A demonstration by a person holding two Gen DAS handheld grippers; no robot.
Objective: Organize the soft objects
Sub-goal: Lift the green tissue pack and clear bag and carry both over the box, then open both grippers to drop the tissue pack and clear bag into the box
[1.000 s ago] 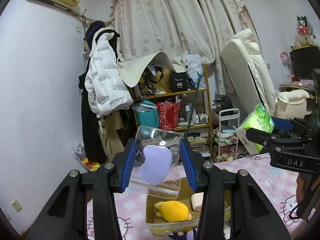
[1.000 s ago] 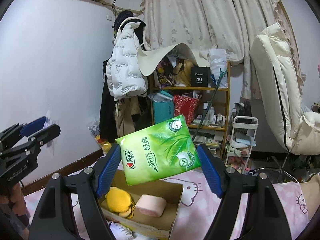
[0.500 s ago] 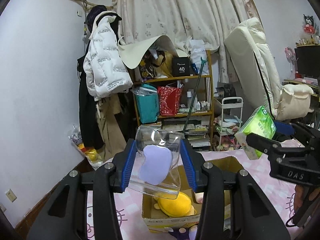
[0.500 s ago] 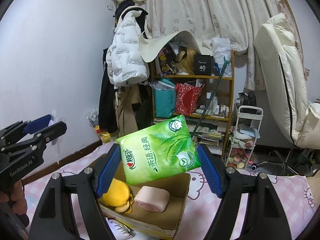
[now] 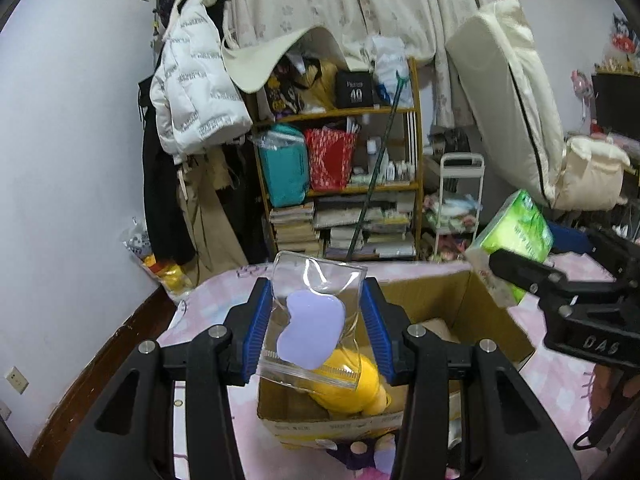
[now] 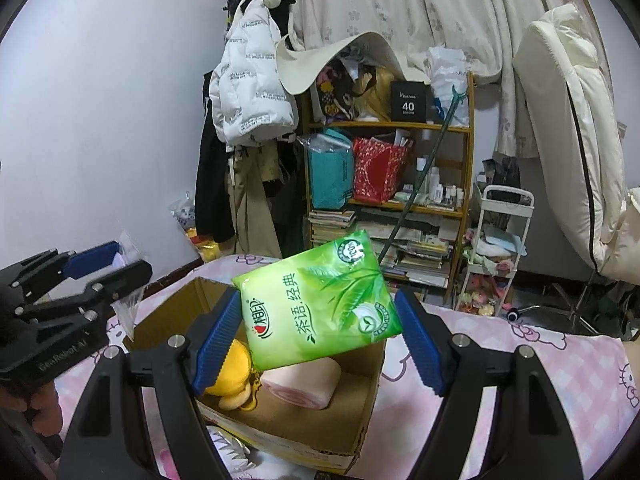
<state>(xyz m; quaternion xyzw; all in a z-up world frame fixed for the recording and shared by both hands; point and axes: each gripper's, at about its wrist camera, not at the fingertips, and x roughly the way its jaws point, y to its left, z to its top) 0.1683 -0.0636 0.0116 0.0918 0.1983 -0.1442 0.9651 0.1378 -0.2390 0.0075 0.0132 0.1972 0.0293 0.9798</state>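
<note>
Cardboard box [image 6: 366, 412] holding yellow plush [image 6: 230, 372], apparently pink sponge [image 6: 302, 380]

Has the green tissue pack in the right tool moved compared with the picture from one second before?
Yes. The green tissue pack came down toward the cardboard box, which now looks larger and closer beneath it.

Left tool [image 5: 318, 330] clamping clear pouch [image 5: 316, 320], above cardboard box [image 5: 460, 300] holding yellow plush [image 5: 360, 392]
</note>
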